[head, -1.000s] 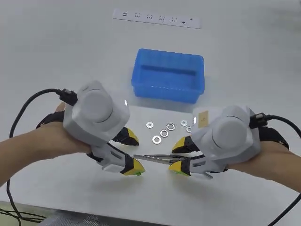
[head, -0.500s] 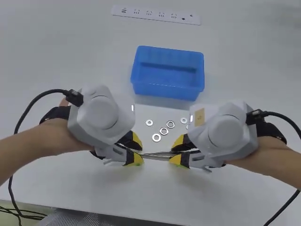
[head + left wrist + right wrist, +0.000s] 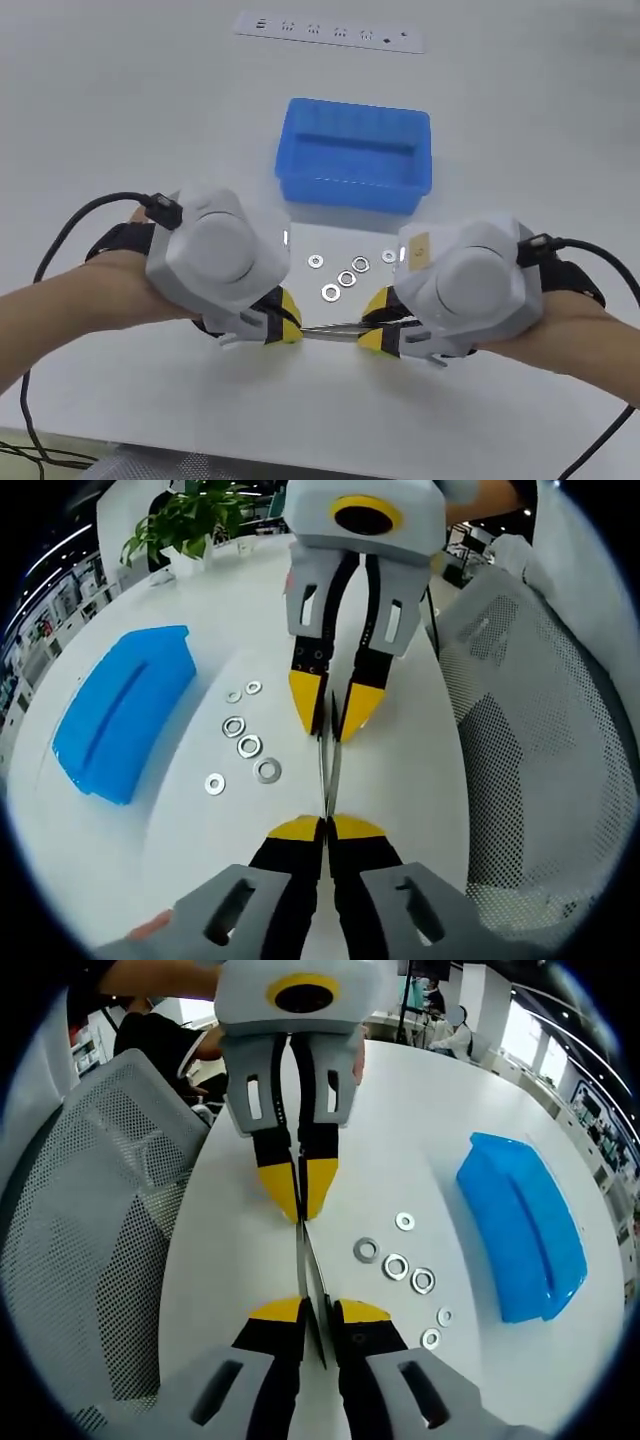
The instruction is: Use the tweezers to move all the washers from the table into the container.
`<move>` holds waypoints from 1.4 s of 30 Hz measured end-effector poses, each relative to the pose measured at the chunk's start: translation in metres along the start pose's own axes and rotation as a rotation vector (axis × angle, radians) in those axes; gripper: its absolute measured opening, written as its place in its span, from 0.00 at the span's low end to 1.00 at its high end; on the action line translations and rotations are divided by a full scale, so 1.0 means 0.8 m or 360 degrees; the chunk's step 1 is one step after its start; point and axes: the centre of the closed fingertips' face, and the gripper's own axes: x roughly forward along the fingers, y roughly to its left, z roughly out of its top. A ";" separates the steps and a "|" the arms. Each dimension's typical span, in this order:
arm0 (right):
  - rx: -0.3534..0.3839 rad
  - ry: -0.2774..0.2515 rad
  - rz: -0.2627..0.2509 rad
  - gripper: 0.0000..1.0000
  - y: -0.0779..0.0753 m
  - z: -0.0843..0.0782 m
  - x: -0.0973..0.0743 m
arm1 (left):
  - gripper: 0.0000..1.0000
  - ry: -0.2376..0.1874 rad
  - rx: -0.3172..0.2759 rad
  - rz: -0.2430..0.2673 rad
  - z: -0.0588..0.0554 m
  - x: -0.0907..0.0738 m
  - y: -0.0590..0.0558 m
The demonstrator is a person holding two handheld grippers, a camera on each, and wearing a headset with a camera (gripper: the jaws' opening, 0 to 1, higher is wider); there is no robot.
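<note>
The left claw (image 3: 289,318) and right claw (image 3: 372,322) each pinch one end of the slim silver metal tweezers (image 3: 330,329), while six small metal ring washers (image 3: 346,279) lie on the white worktop (image 3: 140,120) near the blue rectangular plastic container (image 3: 352,192).

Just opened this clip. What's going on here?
A person holds a gripper in each hand, and both are shut on one pair of tweezers low over the white table: the left gripper at one end, the right gripper at the other. Six washers lie loose on the table between the tweezers and the blue container. No washer is in the tweezers, and the container looks empty.
</note>
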 end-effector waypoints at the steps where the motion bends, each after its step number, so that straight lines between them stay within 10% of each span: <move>1: -0.0001 0.0000 0.0000 0.12 0.000 0.000 0.000 | 0.06 -0.0001 -0.0001 -0.0001 0.000 0.000 0.000; 42: -0.0118 -0.0124 -0.0081 0.06 0.002 0.001 0.001 | 0.12 0.0134 0.0052 0.0055 -0.014 -0.009 0.008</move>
